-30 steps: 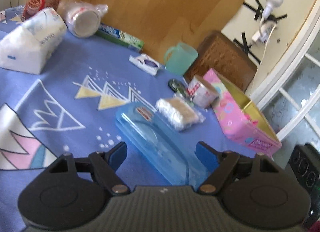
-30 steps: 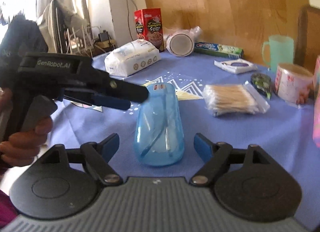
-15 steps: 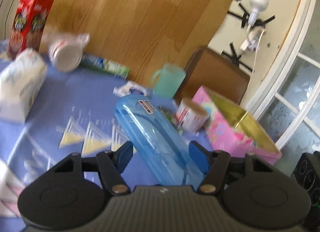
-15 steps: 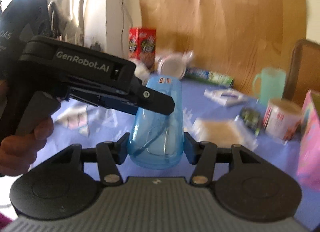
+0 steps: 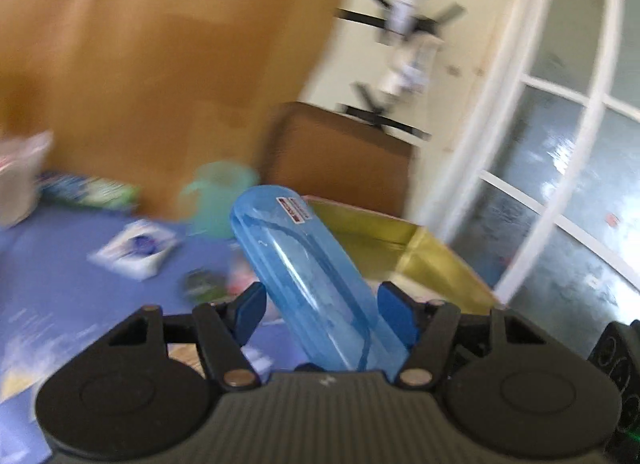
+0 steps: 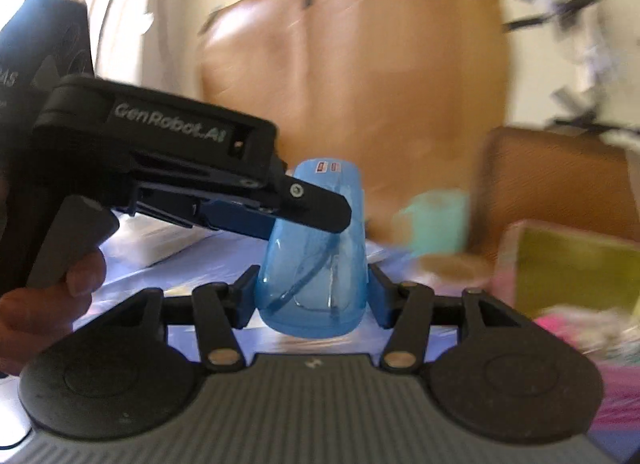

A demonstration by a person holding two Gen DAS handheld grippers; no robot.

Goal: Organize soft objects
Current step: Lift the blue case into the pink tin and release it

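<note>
1. Gripping from both sides, the right gripper [image 6: 311, 300] clamps the blue case [image 6: 314, 264] at centre frame, above the tablecloth [image 6: 192, 264].
2. The left gripper [image 6: 280, 207] crosses from the left of that view, its fingers pressed on the case's upper part.
3. Only the left view shows the case [image 5: 316, 288] slanting up between its pads [image 5: 250, 314], with the gold-lined box [image 5: 420, 260] behind, right of centre.
4. Background is blurred.

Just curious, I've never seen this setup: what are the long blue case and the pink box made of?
The blue case looks like glossy, see-through plastic: shapes inside show through its walls, and light glints off it. Both claws, left and right, clamp it. The pink box seems to be printed cardboard, with flat folded walls and a shiny gold lining; blur leaves that less sure.
</note>
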